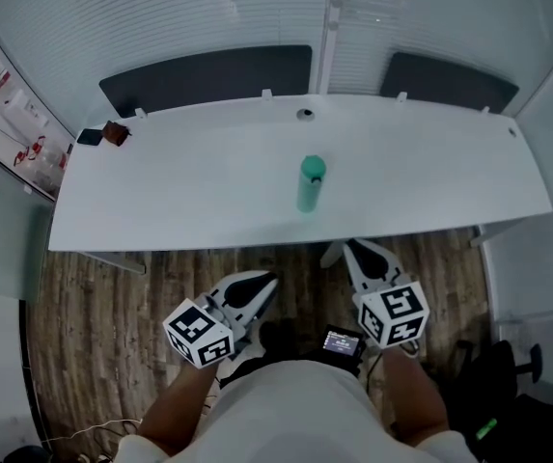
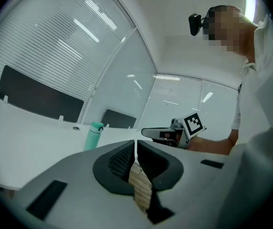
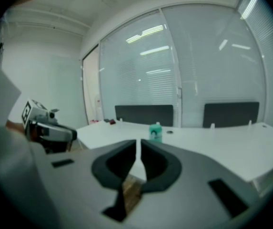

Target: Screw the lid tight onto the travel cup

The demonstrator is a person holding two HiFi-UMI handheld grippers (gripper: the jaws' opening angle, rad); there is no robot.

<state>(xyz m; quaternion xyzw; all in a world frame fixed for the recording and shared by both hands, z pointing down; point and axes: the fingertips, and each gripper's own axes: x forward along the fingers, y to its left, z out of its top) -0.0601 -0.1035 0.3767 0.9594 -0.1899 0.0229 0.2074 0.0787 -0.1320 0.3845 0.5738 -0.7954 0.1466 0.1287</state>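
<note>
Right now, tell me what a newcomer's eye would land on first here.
First comes the teal travel cup, its lid on, standing upright near the middle of the white table. Next come the left gripper and right gripper, both shut and empty, held low over the wooden floor short of the table's near edge.

The cup stands alone mid-frame on the table; bare tabletop runs wide to its left and right, and down to the near edge; small dark things sit well apart at the table's upper left corner; dark panels wall off the far edge at the top.
</note>
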